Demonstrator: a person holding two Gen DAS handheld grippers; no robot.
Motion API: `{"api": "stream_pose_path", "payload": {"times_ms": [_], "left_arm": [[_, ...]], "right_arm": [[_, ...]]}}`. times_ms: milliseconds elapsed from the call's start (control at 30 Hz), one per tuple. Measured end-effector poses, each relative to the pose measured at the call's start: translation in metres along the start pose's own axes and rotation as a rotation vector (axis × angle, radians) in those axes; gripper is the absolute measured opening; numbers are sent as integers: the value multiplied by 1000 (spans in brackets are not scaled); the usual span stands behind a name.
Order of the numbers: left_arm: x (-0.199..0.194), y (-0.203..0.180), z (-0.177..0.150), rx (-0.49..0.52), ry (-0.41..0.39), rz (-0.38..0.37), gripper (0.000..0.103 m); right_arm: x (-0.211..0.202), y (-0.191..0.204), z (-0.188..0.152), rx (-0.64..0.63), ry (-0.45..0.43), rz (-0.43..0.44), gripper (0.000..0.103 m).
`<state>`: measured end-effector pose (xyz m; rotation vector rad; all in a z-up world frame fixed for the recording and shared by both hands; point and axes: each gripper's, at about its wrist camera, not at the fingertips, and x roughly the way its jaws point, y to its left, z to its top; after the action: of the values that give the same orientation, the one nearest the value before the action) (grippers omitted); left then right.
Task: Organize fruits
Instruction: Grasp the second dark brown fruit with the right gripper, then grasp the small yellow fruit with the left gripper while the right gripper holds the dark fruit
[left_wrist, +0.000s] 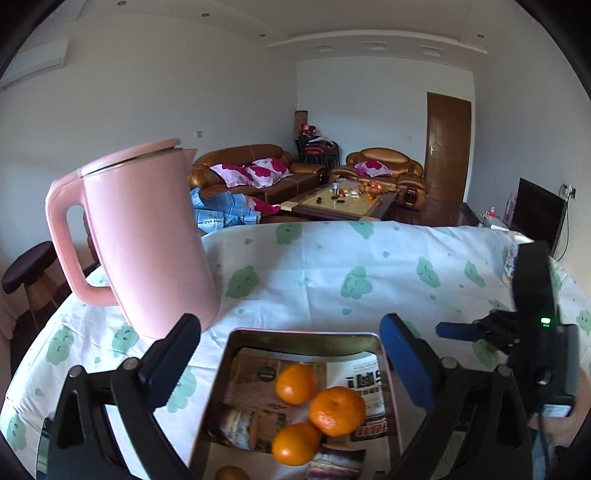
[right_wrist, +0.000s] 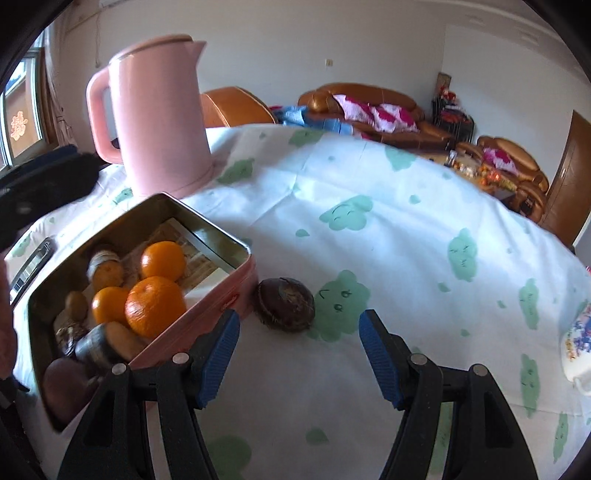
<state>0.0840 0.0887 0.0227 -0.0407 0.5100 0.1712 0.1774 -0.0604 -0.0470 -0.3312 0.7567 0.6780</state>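
A pink metal tin (right_wrist: 207, 306) sits on the cloth-covered table and holds three oranges (right_wrist: 155, 306) plus several brown fruits. In the left wrist view the tin's rim (left_wrist: 303, 334) lies between my open fingers with the oranges (left_wrist: 336, 410) inside. My left gripper (left_wrist: 291, 354) is open and empty above the tin. A dark brown round fruit (right_wrist: 286, 304) lies on the cloth right beside the tin's right wall. My right gripper (right_wrist: 299, 354) is open and empty just in front of that fruit. The right gripper also shows in the left wrist view (left_wrist: 476, 332).
A pink kettle (left_wrist: 144, 240) stands behind the tin at the left; it also shows in the right wrist view (right_wrist: 159, 118). A flowered ceramic dish (right_wrist: 576, 350) sits at the table's right edge. The white cloth with green clouds (right_wrist: 406, 229) covers the table.
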Motion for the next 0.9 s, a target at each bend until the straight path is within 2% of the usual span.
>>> {"api": "stream_pose_path", "payload": {"times_ms": [100, 200, 267, 367, 567, 733, 900], "left_arm": [[-1, 3, -1, 4, -4, -11, 100], [0, 4, -1, 5, -4, -21, 100], [1, 2, 0, 11, -4, -23, 100], [5, -2, -1, 26, 9, -26, 100], [11, -16, 1, 52, 24, -21, 100], [4, -38, 5, 86, 13, -44, 101], [5, -72, 6, 104, 29, -97, 101]], "right_arm": [[13, -4, 3, 22, 25, 40, 68], [24, -7, 6, 24, 40, 32, 67], [31, -10, 7, 33, 51, 57, 66], [38, -11, 8, 40, 57, 97, 45], [26, -3, 5, 11, 16, 67, 44], [-8, -27, -4, 51, -53, -16, 44], [-45, -62, -21, 85, -105, -174, 44]]}}
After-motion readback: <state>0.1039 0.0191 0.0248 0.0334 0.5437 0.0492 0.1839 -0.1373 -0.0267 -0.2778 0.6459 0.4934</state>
